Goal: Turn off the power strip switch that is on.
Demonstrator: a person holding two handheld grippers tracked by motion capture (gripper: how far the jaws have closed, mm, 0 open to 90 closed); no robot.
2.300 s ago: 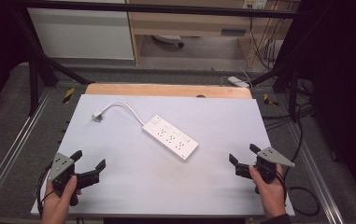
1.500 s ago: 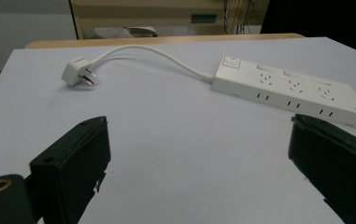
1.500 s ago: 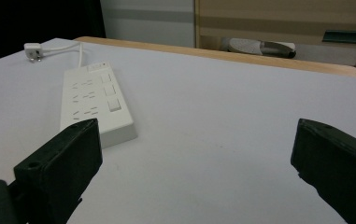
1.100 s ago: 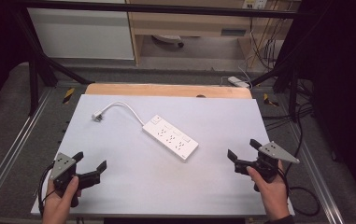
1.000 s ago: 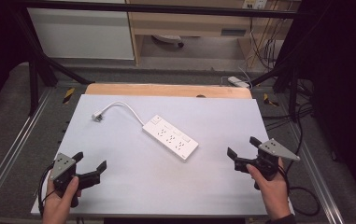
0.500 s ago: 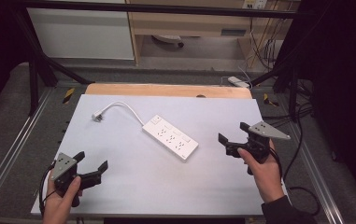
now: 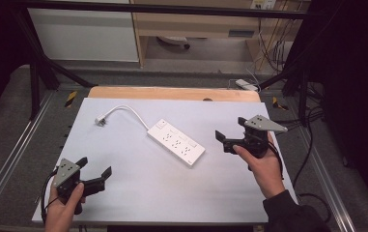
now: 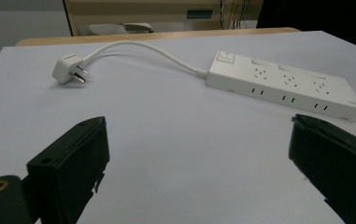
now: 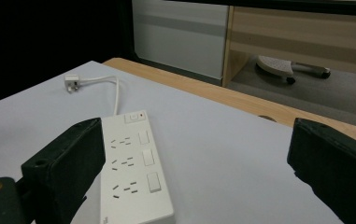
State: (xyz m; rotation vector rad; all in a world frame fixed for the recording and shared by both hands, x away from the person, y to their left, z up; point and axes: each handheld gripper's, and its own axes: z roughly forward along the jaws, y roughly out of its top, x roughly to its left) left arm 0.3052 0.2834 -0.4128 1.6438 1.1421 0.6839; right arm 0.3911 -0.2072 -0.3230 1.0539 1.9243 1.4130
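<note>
Nothing yet handled on the counter [image 7: 138, 193]: power strip [image 7: 176, 142] and plug [image 7: 100, 120] untouched, right gripper [image 7: 232, 133] spread near the strip, left gripper [image 7: 95, 173] spread well apart.

Both grippers are black, each topped by a grey three-cornered plate: the left gripper [image 7: 93, 171], the right gripper [image 7: 231, 129]. Blocky black jaws; a brass-ringed hole beside the left jaw. A black cable [image 7: 43, 198] trails from the left. The right arm wears a dark sleeve [image 7: 292, 215].

overhead forward-down, tong cameras low, shared power strip [image 7: 176, 142]
</note>
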